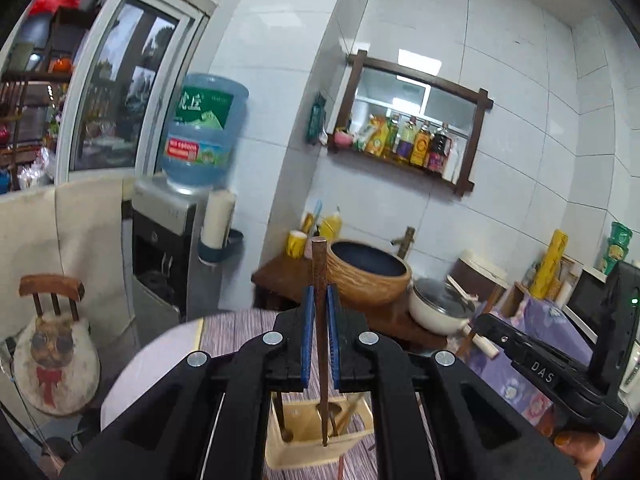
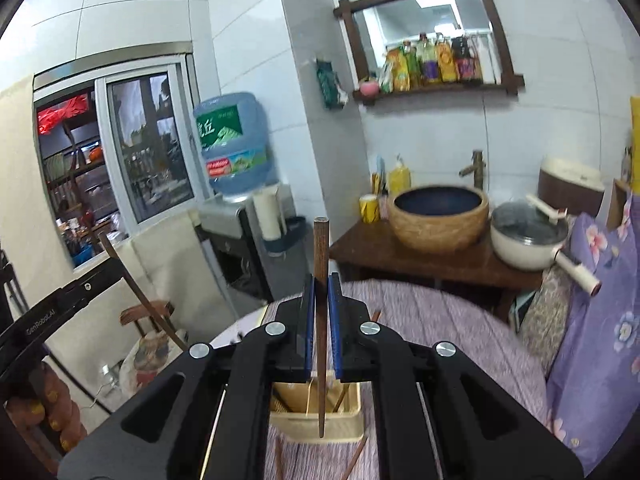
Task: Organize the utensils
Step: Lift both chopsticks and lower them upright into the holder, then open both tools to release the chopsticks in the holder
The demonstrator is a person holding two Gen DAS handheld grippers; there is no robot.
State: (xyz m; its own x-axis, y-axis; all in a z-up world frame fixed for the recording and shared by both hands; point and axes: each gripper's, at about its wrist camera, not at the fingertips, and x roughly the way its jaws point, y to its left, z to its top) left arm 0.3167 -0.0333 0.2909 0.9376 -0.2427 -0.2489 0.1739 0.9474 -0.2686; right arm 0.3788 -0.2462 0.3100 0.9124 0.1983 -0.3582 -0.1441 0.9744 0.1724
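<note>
My left gripper (image 1: 319, 296) is shut on a dark brown chopstick (image 1: 319, 276) that stands upright, its tip down over a pale wooden utensil holder (image 1: 316, 446) on the table. The holder has several utensils in it. My right gripper (image 2: 320, 284) is shut on another brown chopstick (image 2: 321, 256), also upright, with its tip over the same holder (image 2: 316, 426). The right gripper shows at the right of the left wrist view (image 1: 560, 372). The left gripper and its chopstick show at the left of the right wrist view (image 2: 60, 312). Loose chopsticks (image 2: 356, 460) lie on the table by the holder.
The round table has a purple striped cloth (image 2: 460, 344). Behind it a wooden stand bears a woven basin (image 2: 438, 216) and a white lidded pot (image 2: 528, 236). A water dispenser (image 1: 168, 248) stands at the left and a small chair (image 1: 52, 340) below it. A wall shelf (image 1: 404, 148) holds bottles.
</note>
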